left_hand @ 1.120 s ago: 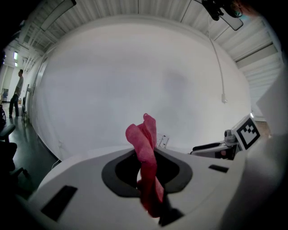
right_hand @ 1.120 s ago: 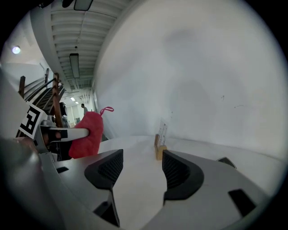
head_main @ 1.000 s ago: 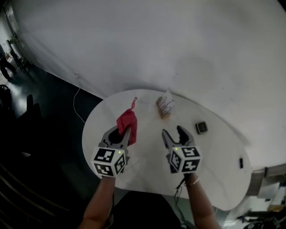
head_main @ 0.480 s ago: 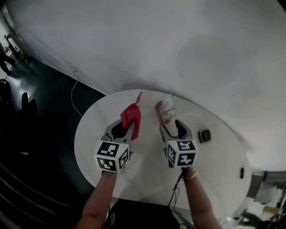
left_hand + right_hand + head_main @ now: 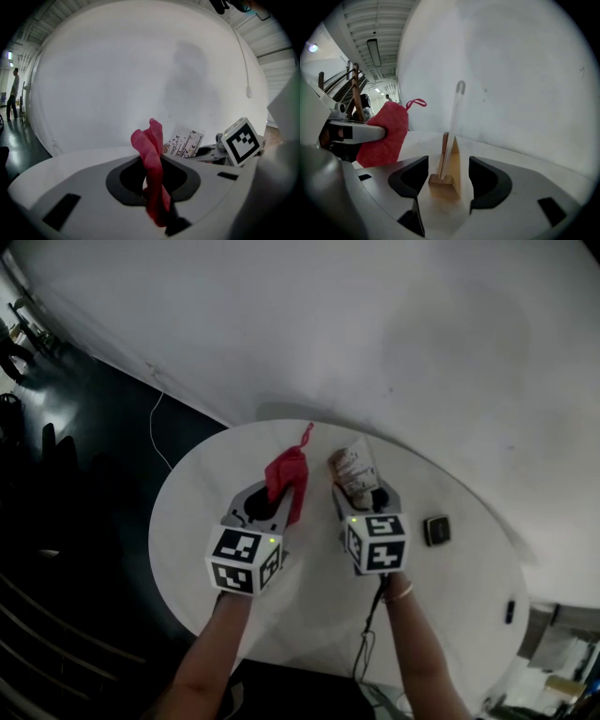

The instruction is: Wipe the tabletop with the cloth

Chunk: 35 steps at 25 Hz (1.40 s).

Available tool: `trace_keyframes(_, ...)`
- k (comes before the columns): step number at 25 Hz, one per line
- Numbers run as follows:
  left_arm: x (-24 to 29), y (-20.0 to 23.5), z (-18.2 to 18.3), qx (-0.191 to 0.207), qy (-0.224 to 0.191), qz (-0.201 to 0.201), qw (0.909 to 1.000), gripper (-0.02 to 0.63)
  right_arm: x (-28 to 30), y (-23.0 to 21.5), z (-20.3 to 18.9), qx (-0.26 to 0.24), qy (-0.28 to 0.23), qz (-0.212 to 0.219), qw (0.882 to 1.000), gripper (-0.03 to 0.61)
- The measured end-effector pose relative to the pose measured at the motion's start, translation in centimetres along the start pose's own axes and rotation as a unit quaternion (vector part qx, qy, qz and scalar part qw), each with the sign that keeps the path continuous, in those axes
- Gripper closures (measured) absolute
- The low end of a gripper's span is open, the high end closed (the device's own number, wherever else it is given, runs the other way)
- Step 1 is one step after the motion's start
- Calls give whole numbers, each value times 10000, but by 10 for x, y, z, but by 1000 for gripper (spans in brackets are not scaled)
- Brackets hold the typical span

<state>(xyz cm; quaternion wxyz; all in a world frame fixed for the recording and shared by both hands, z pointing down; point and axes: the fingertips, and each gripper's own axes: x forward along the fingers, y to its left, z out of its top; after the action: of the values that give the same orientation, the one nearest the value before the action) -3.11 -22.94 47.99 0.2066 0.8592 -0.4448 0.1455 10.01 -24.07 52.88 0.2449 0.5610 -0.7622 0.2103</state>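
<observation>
A red cloth [image 5: 287,476] hangs pinched in my left gripper [image 5: 280,499], above the round white tabletop [image 5: 192,512]. In the left gripper view the cloth [image 5: 151,154] stands up between the shut jaws of the left gripper [image 5: 154,174]. My right gripper [image 5: 362,497] is open just right of it. Its jaws stand on either side of a small sign stand [image 5: 353,468]. In the right gripper view the stand's wooden base [image 5: 444,179] and clear upright sheet sit in the gap of the right gripper [image 5: 449,174], with a little room on each side. The cloth [image 5: 384,133] shows at that view's left.
A small black square object [image 5: 436,530] lies on the table to the right of my right gripper, and a tiny dark item [image 5: 509,611] sits near the right edge. A white wall curves behind the table. Dark floor with a thin cable [image 5: 155,432] lies to the left.
Both grippers have moved forward over the table. The left one carried the cloth toward the far edge. The right one reached the sign stand, which now sits between its jaws.
</observation>
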Motion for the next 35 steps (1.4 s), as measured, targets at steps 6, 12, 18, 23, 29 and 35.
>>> trace_keyframes(6, 6, 4, -4, -60, 31, 11, 10000, 552, 16, 1, -3, -152, 242, 12, 9996, 328)
trace_keyframes(12, 8, 9, -3, -111, 24, 76, 9999, 552, 26, 4, -4, -264, 397, -126, 9988, 330)
trace_keyframes(18, 8, 15, -4, -135, 21, 130, 9998, 552, 31, 3, -9, -386, 556, -270, 9973, 333)
trace_keyframes(23, 9, 17, -5, -164, 24, 135, 9998, 552, 30, 5, -8, -452, 567, -238, 9971, 343)
trace_keyframes(29, 10, 15, -5, -163, 22, 111, 9998, 552, 29, 3, -8, -459, 529, -237, 9973, 393)
trace_keyframes(35, 6, 14, -2, -128, -6, 107, 9999, 552, 20, 5, -7, -302, 502, -205, 9981, 394)
